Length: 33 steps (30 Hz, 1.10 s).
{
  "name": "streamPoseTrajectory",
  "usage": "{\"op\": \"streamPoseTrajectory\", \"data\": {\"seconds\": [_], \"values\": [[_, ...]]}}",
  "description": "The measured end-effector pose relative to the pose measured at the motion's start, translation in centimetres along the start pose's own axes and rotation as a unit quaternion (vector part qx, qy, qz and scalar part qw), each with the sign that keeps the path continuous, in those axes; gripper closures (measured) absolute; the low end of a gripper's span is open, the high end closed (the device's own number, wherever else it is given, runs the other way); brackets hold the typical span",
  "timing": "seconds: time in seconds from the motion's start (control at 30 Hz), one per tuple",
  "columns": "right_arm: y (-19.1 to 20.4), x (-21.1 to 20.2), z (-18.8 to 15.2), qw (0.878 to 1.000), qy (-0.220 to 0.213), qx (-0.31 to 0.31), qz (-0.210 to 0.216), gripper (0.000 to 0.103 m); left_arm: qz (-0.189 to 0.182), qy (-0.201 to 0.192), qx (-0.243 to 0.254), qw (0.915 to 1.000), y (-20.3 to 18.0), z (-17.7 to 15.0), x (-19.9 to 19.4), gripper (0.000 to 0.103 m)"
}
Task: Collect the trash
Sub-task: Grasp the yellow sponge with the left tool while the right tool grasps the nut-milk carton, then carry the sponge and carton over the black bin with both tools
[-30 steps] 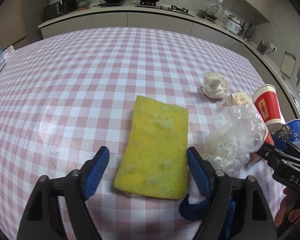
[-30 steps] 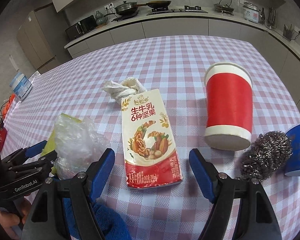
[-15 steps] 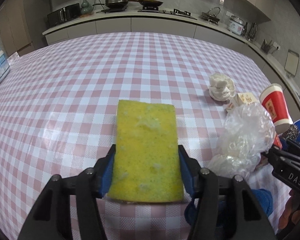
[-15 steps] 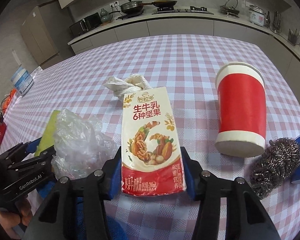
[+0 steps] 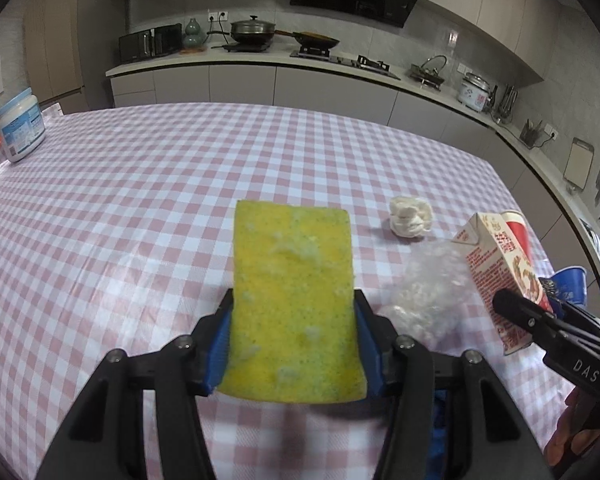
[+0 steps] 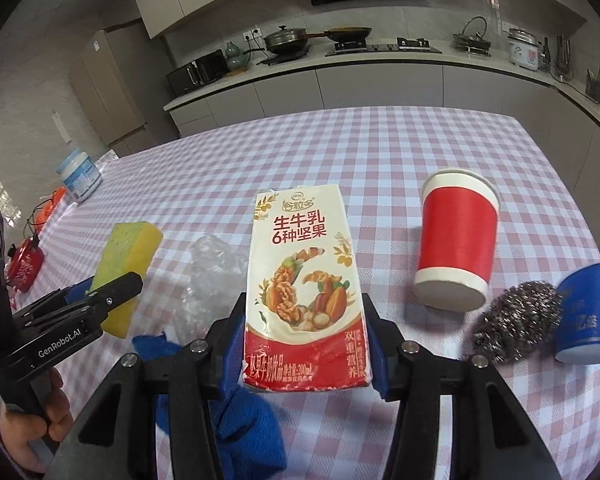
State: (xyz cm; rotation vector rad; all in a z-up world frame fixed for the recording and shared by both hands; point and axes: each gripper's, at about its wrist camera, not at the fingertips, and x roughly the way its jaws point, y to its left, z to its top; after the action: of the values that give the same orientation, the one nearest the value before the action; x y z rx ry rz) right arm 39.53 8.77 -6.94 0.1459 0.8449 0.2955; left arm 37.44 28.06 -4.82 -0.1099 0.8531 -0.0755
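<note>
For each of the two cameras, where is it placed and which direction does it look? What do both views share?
Left wrist: on the left gripper, looking down over its yellow sponge toward the kitchen counter; the right gripper shows.
Right wrist: on the right gripper, looking over its milk carton; the left gripper and a hand show.
Shared: sponge, carton, checkered table, plastic wrap.

Blue cup (image 6: 588, 312) cut by right edge; crumpled plastic (image 6: 212, 276) partly behind carton (image 6: 304, 292).

Milk carton (image 6: 305, 292): "生牛乳 6种坚果". Left gripper (image 6: 100, 300): "GenRobot.AI". Right gripper (image 5: 548, 320): "DAS".
</note>
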Motion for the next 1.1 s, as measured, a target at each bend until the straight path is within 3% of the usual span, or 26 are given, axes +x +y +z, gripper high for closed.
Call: {"op": "streamPoseTrajectory", "data": {"seconds": [0.5, 0.8, 0.93, 1.1], "values": [[-5.3, -7.8, -6.8, 1.000, 0.011, -0.009, 0.009, 0.050, -0.007, -0.006, -0.005, 0.9999, -7.1, -5.4, -4.4, 0.048], [-7.5, -6.7, -10.1, 0.998, 0.056, 0.004, 0.003, 0.049, -0.015, 0.024, 0.002, 0.9996, -9.5, -8.7, -3.5, 0.048], [-7.2, -5.2, -10.2, 0.998, 0.065, 0.000, -0.008, 0.043, -0.019, 0.024, 0.005, 0.9995, -9.4, -8.8, -3.4, 0.048], [-6.6, -4.6, -9.5, 0.998, 0.061, 0.006, -0.009, 0.046, -0.026, 0.027, 0.011, 0.9992, -9.2, -8.6, -3.0, 0.048]]}}
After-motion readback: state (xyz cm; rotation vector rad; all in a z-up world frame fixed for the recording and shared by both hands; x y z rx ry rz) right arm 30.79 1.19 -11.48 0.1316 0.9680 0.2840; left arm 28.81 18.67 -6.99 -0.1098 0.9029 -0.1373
